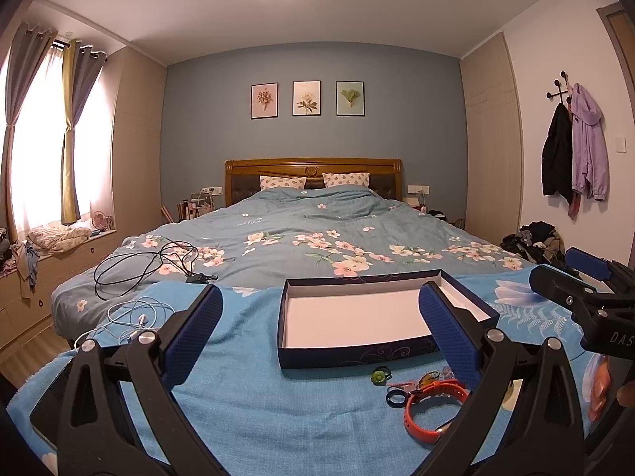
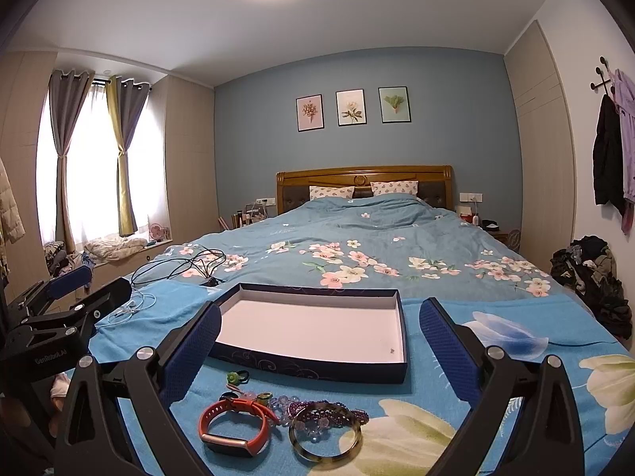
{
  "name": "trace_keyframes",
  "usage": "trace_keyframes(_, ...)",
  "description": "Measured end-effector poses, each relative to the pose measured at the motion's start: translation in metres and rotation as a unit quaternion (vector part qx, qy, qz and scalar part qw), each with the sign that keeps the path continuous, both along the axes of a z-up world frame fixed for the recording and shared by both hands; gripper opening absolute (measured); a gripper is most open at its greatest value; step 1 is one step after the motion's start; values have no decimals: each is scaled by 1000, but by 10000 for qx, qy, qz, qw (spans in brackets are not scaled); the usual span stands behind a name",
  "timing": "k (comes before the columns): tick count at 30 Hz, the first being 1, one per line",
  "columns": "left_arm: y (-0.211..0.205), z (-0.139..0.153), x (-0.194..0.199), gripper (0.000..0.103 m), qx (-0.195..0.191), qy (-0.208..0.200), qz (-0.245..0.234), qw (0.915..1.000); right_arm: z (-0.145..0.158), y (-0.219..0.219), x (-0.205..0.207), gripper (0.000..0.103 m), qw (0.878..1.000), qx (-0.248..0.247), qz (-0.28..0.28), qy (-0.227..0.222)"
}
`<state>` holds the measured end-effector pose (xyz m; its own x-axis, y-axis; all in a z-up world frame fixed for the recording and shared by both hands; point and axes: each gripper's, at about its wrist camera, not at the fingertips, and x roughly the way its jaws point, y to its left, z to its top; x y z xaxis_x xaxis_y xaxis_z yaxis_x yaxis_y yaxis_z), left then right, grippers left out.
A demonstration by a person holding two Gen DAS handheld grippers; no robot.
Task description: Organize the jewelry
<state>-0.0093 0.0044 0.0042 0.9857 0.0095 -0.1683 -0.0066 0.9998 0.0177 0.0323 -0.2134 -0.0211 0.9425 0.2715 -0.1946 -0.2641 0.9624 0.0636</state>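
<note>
Hovering level over the blue blanket at the foot of the bed, both tools point toward the headboard. The left gripper has its fingers spread wide and holds nothing; the right gripper is equally wide and empty, touching nothing. One shallow dark-blue box with a white floor lies open in the centre of both views, nothing clearly inside it. Just below it, in the lower middle of the right view, the jewelry lies in a loose cluster: one orange watch band, one tortoiseshell bangle, one purple bead bracelet under the bangle, one green ring. Smaller clear beads there are too tangled to count. One black cable and one white earphone cord lie left.
</note>
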Motion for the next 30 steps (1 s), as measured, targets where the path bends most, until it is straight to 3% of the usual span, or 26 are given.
trace_keyframes(30,-4,-8,1,97,-15,23,-17,10000,0,-1,-3,97,10000,22,-13,-5)
